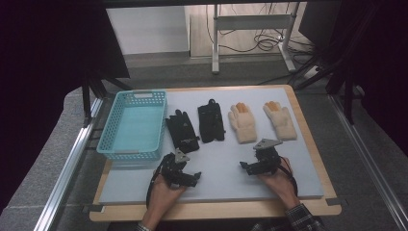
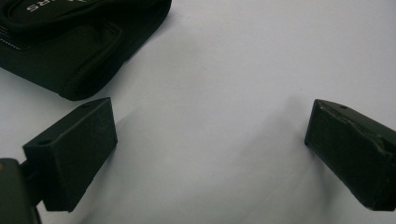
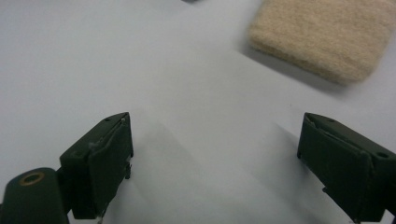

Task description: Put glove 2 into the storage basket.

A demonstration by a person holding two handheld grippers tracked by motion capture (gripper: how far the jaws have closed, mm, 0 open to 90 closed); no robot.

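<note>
We see both grippers low over the near half of the white mat (image 1: 216, 178), and each stands wide with nothing between its jaws. The left gripper (image 1: 185, 177) sits just below the cuff of the left black glove (image 1: 183, 130); in the left gripper view that cuff (image 2: 79, 42) lies ahead and to the left of the gripper (image 2: 210, 140), close to one jaw but apart from it, and bare mat fills the gap. The right gripper (image 1: 250, 166) is just below the left cream glove (image 1: 242, 123); in the right gripper view the cuff (image 3: 322, 37) lies up and to the right of the gripper (image 3: 212, 158), with open mat between. A second black glove (image 1: 210, 121) and a second cream glove (image 1: 280, 120) complete the row, none of them touching. The blue basket (image 1: 132, 153) stands at the mat's left edge, just beside the black glove. The mat in front of the row lies open, and its right edge is near the right hand (image 1: 279, 185). Both gripper views cut the cuffs off at the frame, so we cannot make out the fingers there; lettering on the black cuff is cropped and unreadable.
</note>
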